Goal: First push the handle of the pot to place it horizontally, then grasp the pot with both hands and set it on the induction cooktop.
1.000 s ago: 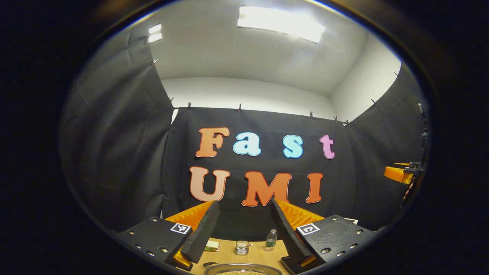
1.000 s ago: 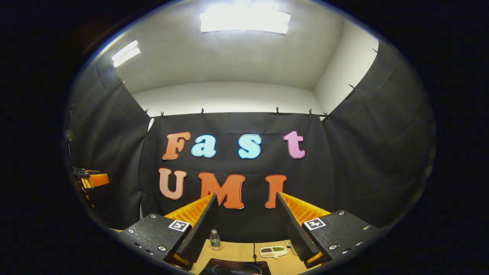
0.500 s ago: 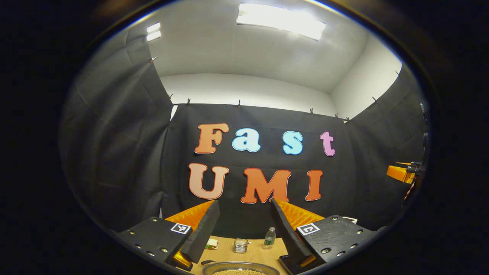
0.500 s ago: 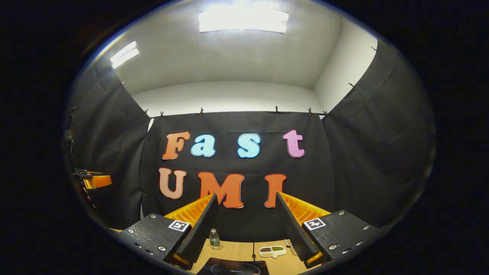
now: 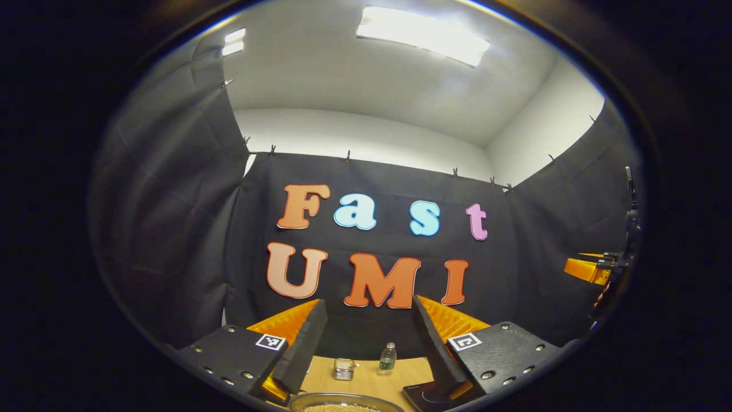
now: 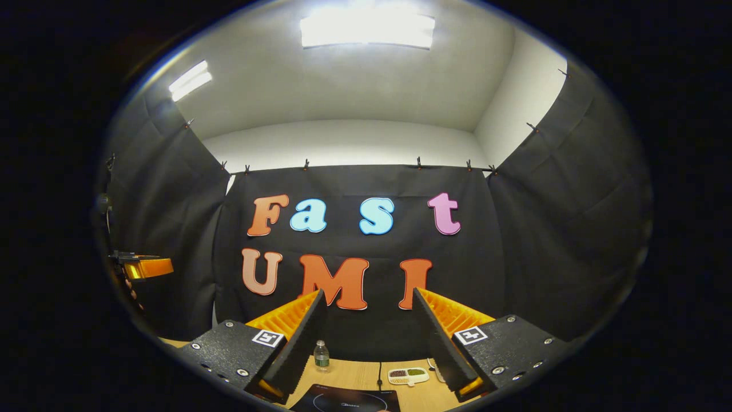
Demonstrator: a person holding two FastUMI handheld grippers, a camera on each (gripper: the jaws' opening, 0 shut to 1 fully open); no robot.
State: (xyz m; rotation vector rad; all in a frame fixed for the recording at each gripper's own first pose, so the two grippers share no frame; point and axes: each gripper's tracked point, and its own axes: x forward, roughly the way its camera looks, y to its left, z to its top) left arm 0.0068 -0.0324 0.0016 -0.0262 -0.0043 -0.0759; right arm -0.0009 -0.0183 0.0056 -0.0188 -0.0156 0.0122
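Observation:
The pot [image 5: 337, 402] shows as a metal rim at the bottom edge of the left gripper view, with pale grains inside; its handle is hidden. My left gripper [image 5: 369, 303] is held above and behind it, open and holding nothing. A corner of the black induction cooktop [image 5: 424, 395] lies by its right finger. In the right gripper view the cooktop [image 6: 343, 400] sits on the wooden table below my right gripper [image 6: 369, 294], which is open and holds nothing. Each gripper appears far off in the other's view: the right gripper [image 5: 589, 269] and the left gripper [image 6: 143, 268].
Near the back of the wooden table [image 5: 366, 377] stand a small jar [image 5: 343, 369] and a water bottle [image 5: 388, 359]. The bottle [image 6: 321, 355], a black cable [image 6: 379, 375] and a small white dish [image 6: 407, 375] lie behind the cooktop. Black cloth walls enclose the booth.
The left gripper view has swung right, so the jar and bottle slid left and a corner of the cooktop came into sight. The right gripper has barely moved.

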